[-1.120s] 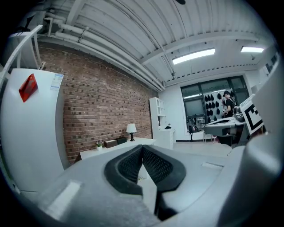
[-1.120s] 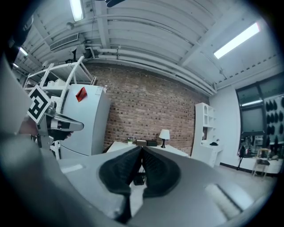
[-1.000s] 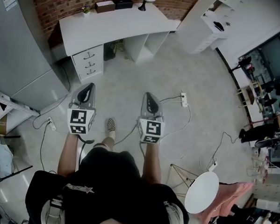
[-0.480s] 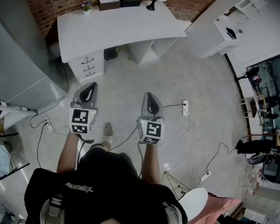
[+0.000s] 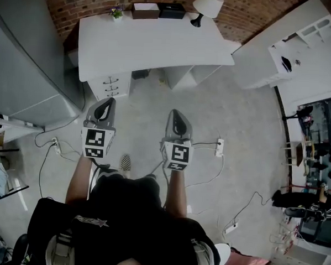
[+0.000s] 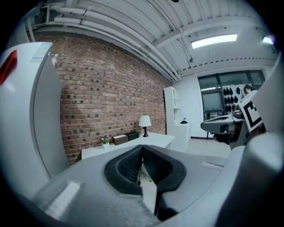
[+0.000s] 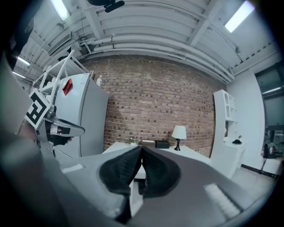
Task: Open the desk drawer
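**Head view:** the drawer stack stood under the left end of the white tabletop, and its three fronts appeared closed. The left hand-held gripper and the right hand-held gripper pointed toward the desk over the floor, both well apart from the handles. The left one was nearer. The step in hand looked like the approach.

**Left gripper view:** its jaws were pressed together on nothing. The tabletop and a lamp lay beyond them.

**Right gripper view:** its jaws were likewise pressed together and empty, with the lamp ahead.

Next, I judged, one hand-held gripper had to close in, spread its jaws and pinch a drawer handle before pulling.
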Demonstrator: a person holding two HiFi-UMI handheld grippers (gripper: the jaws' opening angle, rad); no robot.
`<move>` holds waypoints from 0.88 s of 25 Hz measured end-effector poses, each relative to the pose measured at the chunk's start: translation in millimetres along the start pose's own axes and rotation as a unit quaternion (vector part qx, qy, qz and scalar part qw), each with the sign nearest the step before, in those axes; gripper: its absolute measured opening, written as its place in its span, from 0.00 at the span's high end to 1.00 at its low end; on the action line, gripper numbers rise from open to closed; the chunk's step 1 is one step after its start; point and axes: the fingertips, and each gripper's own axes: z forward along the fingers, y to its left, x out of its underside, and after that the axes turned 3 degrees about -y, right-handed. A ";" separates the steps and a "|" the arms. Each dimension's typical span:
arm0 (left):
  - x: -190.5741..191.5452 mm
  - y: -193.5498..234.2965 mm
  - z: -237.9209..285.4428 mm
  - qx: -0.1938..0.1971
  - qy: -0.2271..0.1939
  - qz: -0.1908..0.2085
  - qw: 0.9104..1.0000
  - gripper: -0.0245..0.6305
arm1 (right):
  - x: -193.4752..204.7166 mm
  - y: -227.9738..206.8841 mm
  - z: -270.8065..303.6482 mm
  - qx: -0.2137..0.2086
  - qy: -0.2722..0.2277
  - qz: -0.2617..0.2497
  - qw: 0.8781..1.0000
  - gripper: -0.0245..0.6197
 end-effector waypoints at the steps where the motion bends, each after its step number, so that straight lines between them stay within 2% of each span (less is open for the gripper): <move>1: -0.5 6.4 0.4 -0.006 -0.001 -0.004 1.000 0.95 | -1.4 5.4 7.6 -0.009 0.000 -0.003 1.000 0.95; 11: 9.8 74.2 -22.8 -0.093 0.005 -0.022 0.995 0.95 | -17.9 71.7 74.0 -0.110 -0.010 -0.017 0.994 0.95; 17: 22.7 112.7 -40.6 -0.163 0.019 -0.038 0.986 0.95 | -20.2 113.8 114.9 -0.184 -0.015 -0.023 0.983 0.95; 22: 36.1 134.1 -39.7 -0.213 0.030 -0.051 0.975 0.95 | -6.1 134.5 151.0 -0.235 -0.005 -0.028 0.972 0.95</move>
